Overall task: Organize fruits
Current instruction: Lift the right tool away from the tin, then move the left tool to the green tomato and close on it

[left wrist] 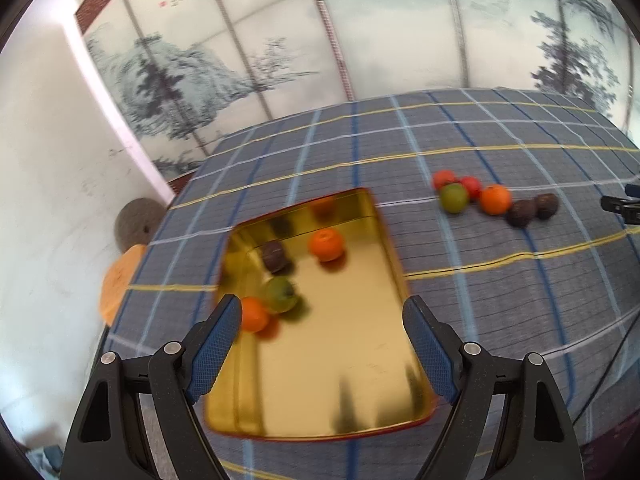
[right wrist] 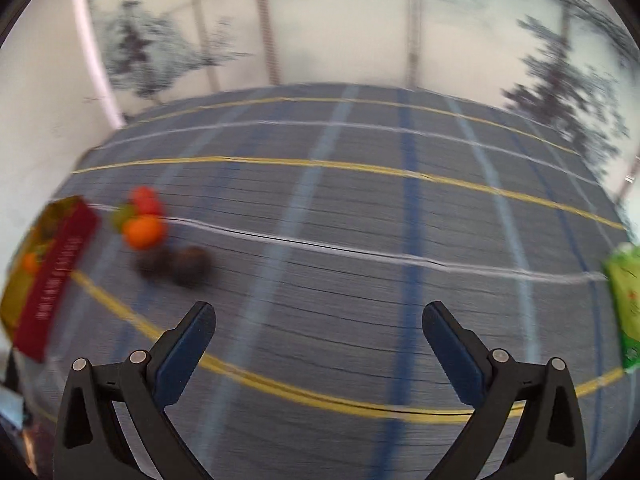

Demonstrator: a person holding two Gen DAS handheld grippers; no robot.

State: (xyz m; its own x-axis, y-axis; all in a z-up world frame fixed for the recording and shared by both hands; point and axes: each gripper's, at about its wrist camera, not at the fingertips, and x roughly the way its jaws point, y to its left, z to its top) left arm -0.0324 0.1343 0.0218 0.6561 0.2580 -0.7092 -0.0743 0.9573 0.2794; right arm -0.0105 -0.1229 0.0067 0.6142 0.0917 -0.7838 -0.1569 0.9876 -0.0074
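Observation:
A gold tin tray [left wrist: 360, 360] lies on the checked tablecloth and holds several fruits: two oranges [left wrist: 327, 243], a green fruit [left wrist: 281, 294] and a dark one [left wrist: 275, 257]. My left gripper [left wrist: 322, 312] hovers open over the tray with nothing between its fingers. A loose group of fruits rests on the cloth to the right: two red, one green [left wrist: 454, 197], an orange [left wrist: 495, 199] and two dark ones [left wrist: 522, 213]. In the blurred right wrist view the same group [right wrist: 144, 231] lies far left beside the tray's red wall [right wrist: 56, 280]. My right gripper [right wrist: 319, 312] is wide open over bare cloth.
The round table's edge falls off at left toward a white wall, with an orange chair back [left wrist: 120, 284] beside it. A green packet [right wrist: 628, 304] lies at the table's right edge. A painted screen stands behind the table. A dark object [left wrist: 624, 204] juts in at far right.

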